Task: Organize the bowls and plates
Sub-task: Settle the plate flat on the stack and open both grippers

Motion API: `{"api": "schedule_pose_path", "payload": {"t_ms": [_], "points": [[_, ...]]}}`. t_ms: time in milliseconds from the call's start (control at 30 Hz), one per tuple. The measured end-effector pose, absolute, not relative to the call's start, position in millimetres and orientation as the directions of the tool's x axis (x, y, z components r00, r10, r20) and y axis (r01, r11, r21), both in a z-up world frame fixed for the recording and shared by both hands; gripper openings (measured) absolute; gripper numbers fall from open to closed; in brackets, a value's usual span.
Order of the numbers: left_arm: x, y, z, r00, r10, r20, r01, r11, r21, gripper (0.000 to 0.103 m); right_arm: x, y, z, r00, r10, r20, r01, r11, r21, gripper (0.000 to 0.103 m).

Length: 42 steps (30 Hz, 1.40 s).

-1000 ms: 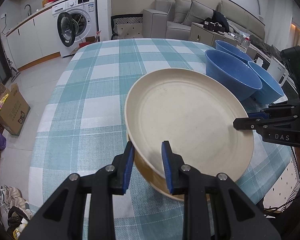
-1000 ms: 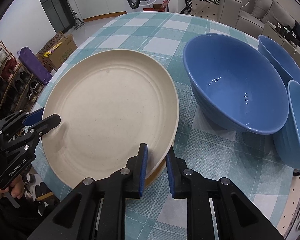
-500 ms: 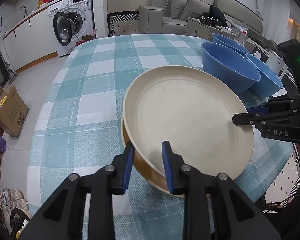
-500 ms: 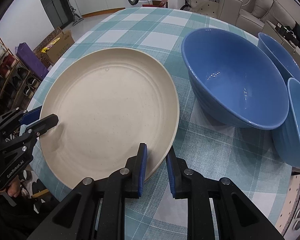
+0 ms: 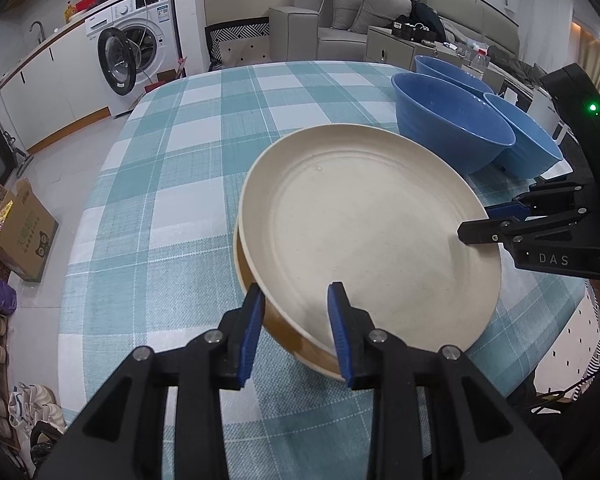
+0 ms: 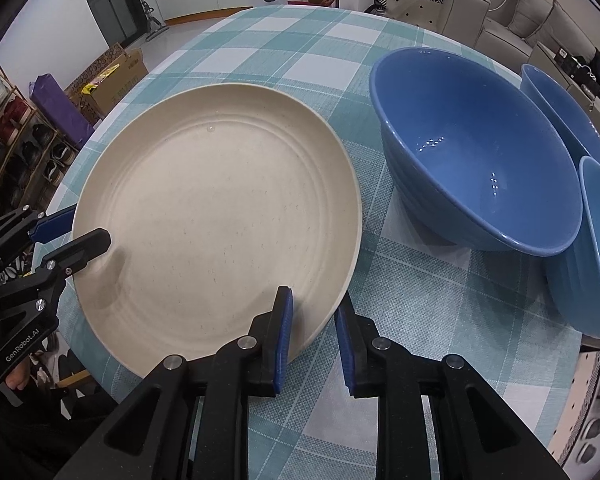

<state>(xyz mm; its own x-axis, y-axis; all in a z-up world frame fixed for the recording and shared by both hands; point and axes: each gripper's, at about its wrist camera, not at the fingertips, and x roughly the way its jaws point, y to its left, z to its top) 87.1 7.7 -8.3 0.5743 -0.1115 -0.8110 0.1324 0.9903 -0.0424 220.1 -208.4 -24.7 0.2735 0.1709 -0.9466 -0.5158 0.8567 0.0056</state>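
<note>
Cream plate point(image 5: 364, 236) sits stacked on a tan-brown plate point(image 5: 284, 336) near the surface's point(image 5: 172, 184) front edge, both grippers straddling its rim from opposite sides. Left gripper point(image 5: 296, 320): blue-padded fingers point(image 5: 250, 320) a little apart, one under the rim beside the brown plate, other over the plate's inside; jaws have just been opening, rim between them, w/ a visible gap by the upper pad, so not clamped. Right gripper point(image 6: 312, 328): fingers point(image 6: 282, 330) narrowly apart either side of the rim; cannot tell if the pads press on it. In the right wrist view only the cream plate shows, brown one hidden beneath.

Three blue bowls near the surface's right edge: largest blue bowl point(image 6: 472, 152) just beside the plates, tilted, leaning on a second bowl point(image 6: 596, 256); third bowl point(image 6: 560, 116) behind them.

Surface wears a teal-and-white checked cloth. Room: washing machine point(image 5: 136, 56) w/ door open under a white counter beyond the far-left corner, grey sofa point(image 5: 364, 12) past the far edge, cardboard box point(image 5: 16, 232) on the floor off the left edge, shoe rack point(image 6: 24, 140) nearby.
</note>
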Motion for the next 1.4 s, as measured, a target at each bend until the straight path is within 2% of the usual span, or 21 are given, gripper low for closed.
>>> {"api": "schedule_pose_path", "payload": {"t_ms": [233,500,867,1067,1200,1300,1400], "points": [[85.3,7.1,-7.8,0.563,-0.115,-0.819,0.151,0.988,-0.035,0.032,220.8,-206.2,-26.4,0.268,0.164,-0.95,-0.528,0.849,-0.002,0.023],[83.6,2.8,-8.5,0.552,-0.119,-0.825,0.173,0.985,-0.026,0.051,222.2,-206.4,-26.6,0.268,0.169,-0.949,-0.535,0.845,-0.001,0.023],[85.2,21.2,-2.7,0.574,-0.107,-0.812,0.125,0.991,-0.042,0.053,221.2,-208.8,-26.6,0.27,0.182,-0.946,-0.536,0.844,0.009,0.026],[89.7,33.5,-4.4,0.584,-0.087,-0.807,0.074,0.996,-0.054,0.053,219.8,-209.1,-27.1,0.261,0.212,-0.942,-0.548,0.836,0.036,0.036],[92.9,36.5,-9.8,0.578,-0.059,-0.814,0.058,0.998,-0.031,0.053,218.4,-207.9,-26.0,0.257,0.236,-0.937,-0.558,0.828,0.055,0.047],[96.7,39.7,-16.4,0.569,-0.031,-0.822,0.038,0.999,-0.011,0.054,218.5,-206.5,-24.9,0.263,0.241,-0.934,-0.561,0.826,0.055,0.05],[99.4,38.8,-22.5,0.56,-0.032,-0.828,0.047,0.999,-0.008,0.054,219.4,-206.5,-23.8,0.266,0.252,-0.931,-0.561,0.825,0.063,0.06]]}}
